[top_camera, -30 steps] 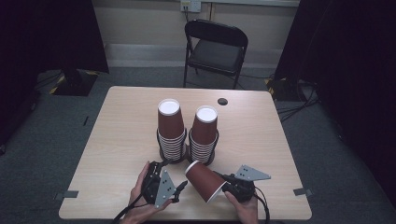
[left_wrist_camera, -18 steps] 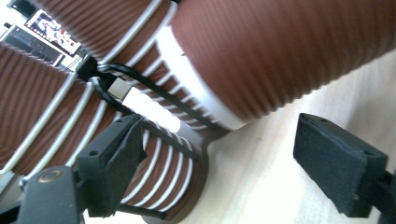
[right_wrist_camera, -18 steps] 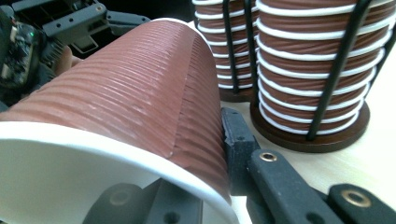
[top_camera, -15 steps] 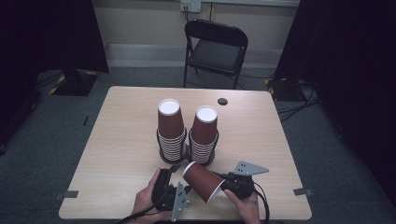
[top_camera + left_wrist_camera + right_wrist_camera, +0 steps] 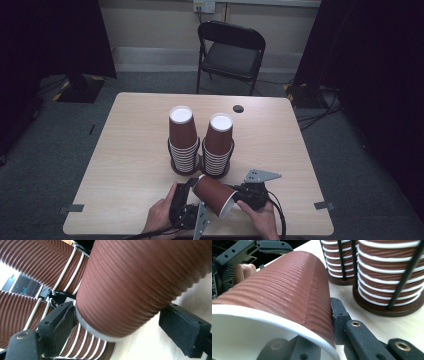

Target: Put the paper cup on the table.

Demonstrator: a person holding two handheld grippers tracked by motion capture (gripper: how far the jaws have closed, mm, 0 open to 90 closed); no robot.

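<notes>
A brown ribbed paper cup [image 5: 214, 195] lies tilted above the table's front edge, held between both hands. My right gripper [image 5: 235, 200] is shut on its white rim, with one jaw inside the mouth and one outside [image 5: 322, 327]. My left gripper [image 5: 192, 184] straddles the cup's base end [image 5: 125, 290]. Its jaws have just been opening. The left pad [image 5: 63, 320] sits by the base rim and the right pad [image 5: 180, 325] stands clear of the wall. Behind it, two tall stacks of the same cups [image 5: 183, 140] [image 5: 218, 145] stand in black wire holders.
The cup stacks [image 5: 387, 277] are close behind the held cup. A small black disc [image 5: 238, 108] lies on the table's far side. A black folding chair [image 5: 230, 50] stands beyond the table [image 5: 125, 150]. Dark curtains hang on both sides.
My left gripper has moved right and a little down onto the cup's base end, and its jaws have spread. The right gripper and the cup have stayed almost still.
</notes>
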